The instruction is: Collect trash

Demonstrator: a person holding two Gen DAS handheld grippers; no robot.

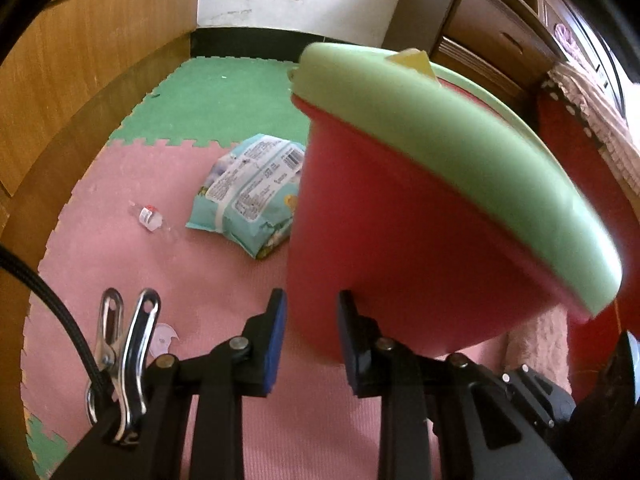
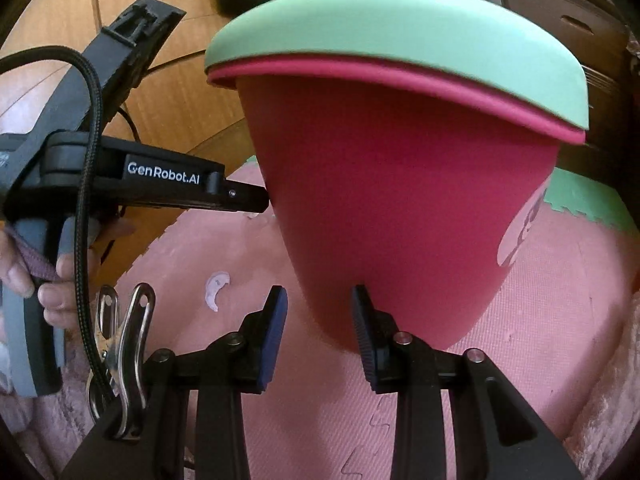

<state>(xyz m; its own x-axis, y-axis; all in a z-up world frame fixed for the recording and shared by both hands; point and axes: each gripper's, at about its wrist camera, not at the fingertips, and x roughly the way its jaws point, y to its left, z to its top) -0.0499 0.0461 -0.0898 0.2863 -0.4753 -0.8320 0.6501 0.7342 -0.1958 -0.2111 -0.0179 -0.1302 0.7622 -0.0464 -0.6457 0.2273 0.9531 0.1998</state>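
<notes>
A red trash bin with a light green lid stands tilted on the pink floor mat, close in front of both grippers; it also fills the right wrist view. My left gripper is open, its jaws empty beside the bin's lower wall. My right gripper is open at the bin's base. A pale blue printed wrapper bag lies on the mat left of the bin. A small crumpled clear wrapper lies further left. A white paper scrap lies near my left gripper, and also shows in the right wrist view.
Pink foam mat joins a green mat further back. Wooden panels curve along the left. A dark cabinet with drawers stands at the right. The other handheld gripper reaches to the bin's left side.
</notes>
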